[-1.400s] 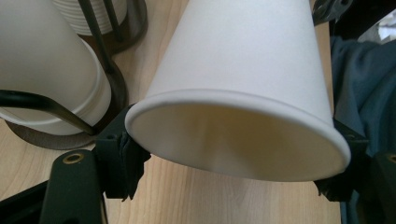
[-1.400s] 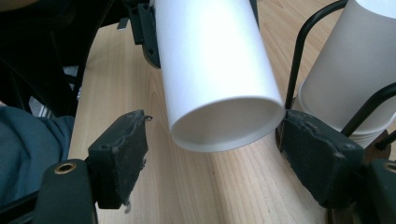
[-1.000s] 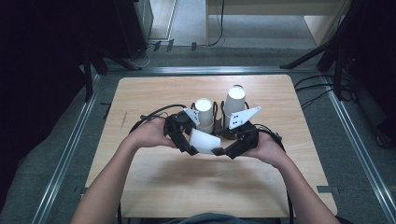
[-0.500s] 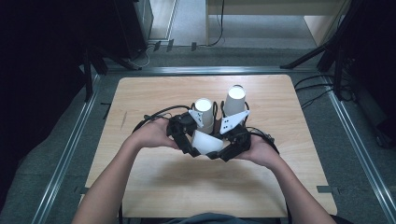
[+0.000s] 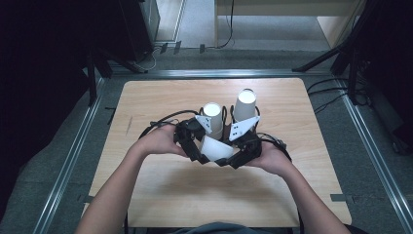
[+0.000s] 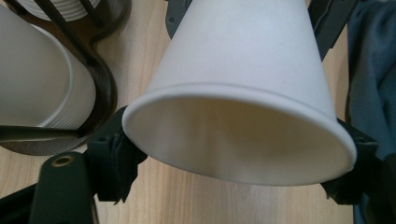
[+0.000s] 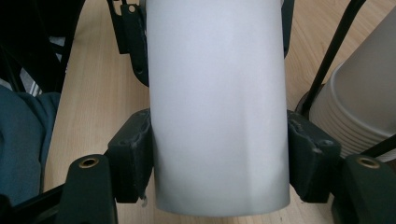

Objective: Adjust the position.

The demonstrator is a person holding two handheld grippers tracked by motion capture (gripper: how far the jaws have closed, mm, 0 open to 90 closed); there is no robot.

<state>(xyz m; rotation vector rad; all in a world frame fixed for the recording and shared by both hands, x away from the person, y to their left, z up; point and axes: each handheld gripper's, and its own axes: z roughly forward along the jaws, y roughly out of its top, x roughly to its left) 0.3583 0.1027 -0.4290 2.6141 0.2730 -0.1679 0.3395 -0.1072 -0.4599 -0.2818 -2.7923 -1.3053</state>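
Observation:
A white paper cup (image 5: 216,147) lies on its side just above the table, held between both grippers. My left gripper (image 5: 197,150) has its pads on either side of the cup's rim (image 6: 243,70), which bows into an oval; its jaws have just been opening slightly, with the cup still between them. From the right, my right gripper (image 5: 238,156) grips the cup's base end (image 7: 217,93). Its jaws have just been closing, and both pads (image 7: 133,154) now press on the cup wall.
Two stacks of white cups (image 5: 213,119) (image 5: 246,105) stand upside down in black wire holders (image 6: 100,84) just behind the grippers. The wooden table (image 5: 146,97) has bare room in front and to both sides. Cables trail behind the hands.
My right gripper has moved left to the cup's base end and its wide-open jaws have closed on it. My left gripper stays in place with the rim.

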